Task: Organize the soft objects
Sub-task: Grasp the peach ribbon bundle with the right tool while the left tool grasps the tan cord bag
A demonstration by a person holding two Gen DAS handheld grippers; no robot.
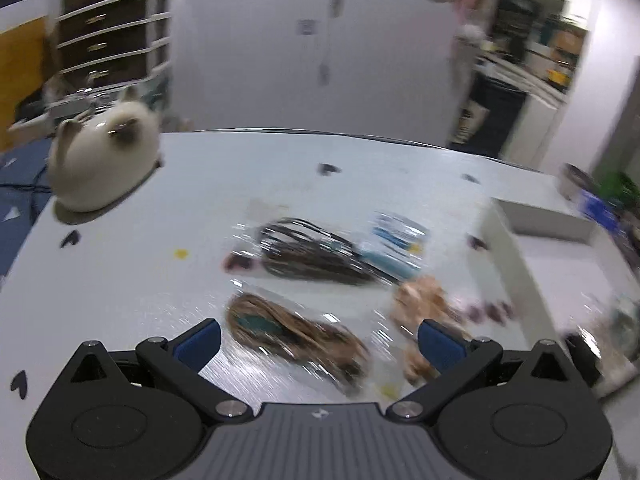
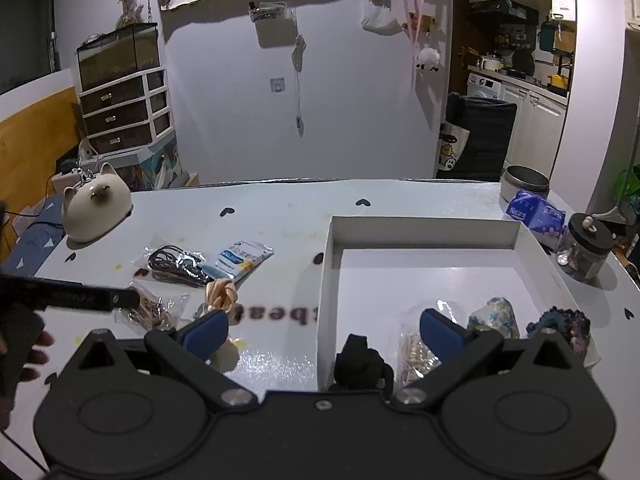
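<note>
White tabletop (image 2: pixel 280 216) carries the job mid-sort: with 4 soft items already inside the white tray (image 2: pixel 424 226), the left gripper (image 1: pixel 320 340) hangs wide open and empty over the bagged tan bands (image 1: pixel 296 332) between its jaws, needing descent and closure, while the right gripper (image 2: pixel 324 332) idles open.

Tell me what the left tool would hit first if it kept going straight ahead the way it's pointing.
Most likely the clear bag of brown hair ties, lying on the table between the open left tool's fingers. The picture is blurred and depth is unclear, so this is a hedged guess.
</note>
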